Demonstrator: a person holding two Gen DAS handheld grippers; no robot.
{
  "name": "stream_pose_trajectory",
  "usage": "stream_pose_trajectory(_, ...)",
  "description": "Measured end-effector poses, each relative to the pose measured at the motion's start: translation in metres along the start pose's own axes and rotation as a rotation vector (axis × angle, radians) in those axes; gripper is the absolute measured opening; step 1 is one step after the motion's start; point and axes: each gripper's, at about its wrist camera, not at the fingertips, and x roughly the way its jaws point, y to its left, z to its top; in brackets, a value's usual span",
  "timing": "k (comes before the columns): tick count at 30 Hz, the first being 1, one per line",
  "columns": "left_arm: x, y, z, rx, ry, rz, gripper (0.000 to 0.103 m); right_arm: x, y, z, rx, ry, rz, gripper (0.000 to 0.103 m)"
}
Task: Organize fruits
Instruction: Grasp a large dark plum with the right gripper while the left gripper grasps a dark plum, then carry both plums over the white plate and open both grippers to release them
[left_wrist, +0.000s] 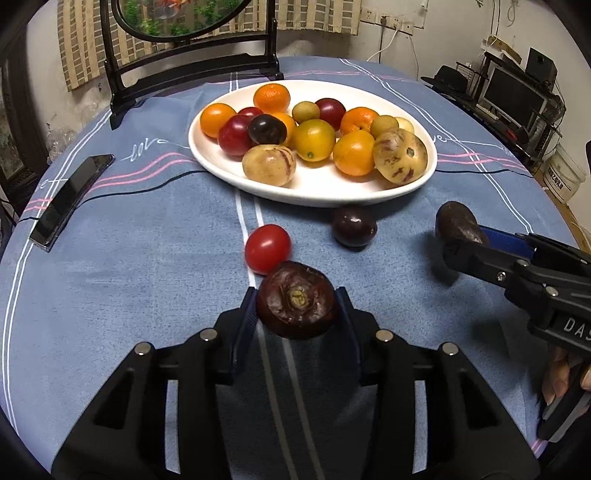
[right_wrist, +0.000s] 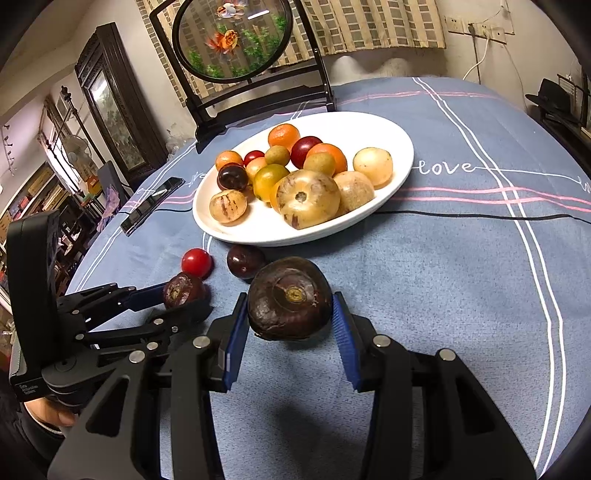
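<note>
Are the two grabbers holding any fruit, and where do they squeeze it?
Yes. The left gripper pinches a dark water chestnut by its sides. The right gripper has another dark water chestnut between its fingers, but firm squeezing cannot be told.

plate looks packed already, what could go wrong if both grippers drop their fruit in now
1. The plate is crowded, so a round dark fruit from the left gripper may roll off the rim.
2. The right gripper seems looser on its fruit; it might slip.
3. Both reaching in together might collide.
</note>
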Motion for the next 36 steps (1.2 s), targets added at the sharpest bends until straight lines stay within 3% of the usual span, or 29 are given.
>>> stream_pose_trajectory(11, -0.032, 0.005, 0.027, 0.002, -0.064, -0.007, 0.043, -0.013, 0.012, 0.002, -0.045, -0.066, -0.033, 0.045)
stream_pose_trajectory(15, -0.042, 0.01, 0.052, -0.024, -0.093, -0.025, 0.043, -0.023, 0.022, 0.016, -0.076, -0.084, -0.02, 0.045)
stream_pose_trajectory(19, -0.043, 0.014, 0.078, -0.06, -0.129, 0.002, 0.043, -0.027, 0.029, 0.046, -0.102, -0.105, -0.067, 0.045)
stream_pose_trajectory(24, -0.018, 0.02, 0.118, -0.111, -0.128, 0.026, 0.043, -0.015, 0.033, 0.083, -0.125, -0.153, -0.137, 0.045)
stream_pose_trajectory(28, 0.0, 0.026, 0.134, -0.151, -0.164, 0.131, 0.044, 0.013, 0.024, 0.102, -0.077, -0.196, -0.143, 0.045)
stream_pose_trajectory(32, 0.018, 0.028, 0.135, -0.158, -0.167, 0.119, 0.044, 0.04, 0.009, 0.106, -0.027, -0.173, -0.147, 0.045)
stream_pose_trajectory(34, 0.023, 0.025, 0.136, -0.152, -0.201, 0.101, 0.051, 0.047, 0.003, 0.106, 0.0, -0.175, -0.12, 0.047)
stream_pose_trajectory(35, 0.023, 0.025, 0.136, -0.151, -0.222, 0.112, 0.06, 0.047, 0.0, 0.106, 0.009, -0.183, -0.125, 0.052)
stream_pose_trajectory(36, 0.023, 0.027, 0.136, -0.157, -0.232, 0.123, 0.068, 0.043, -0.003, 0.105, 0.023, -0.187, -0.149, 0.064)
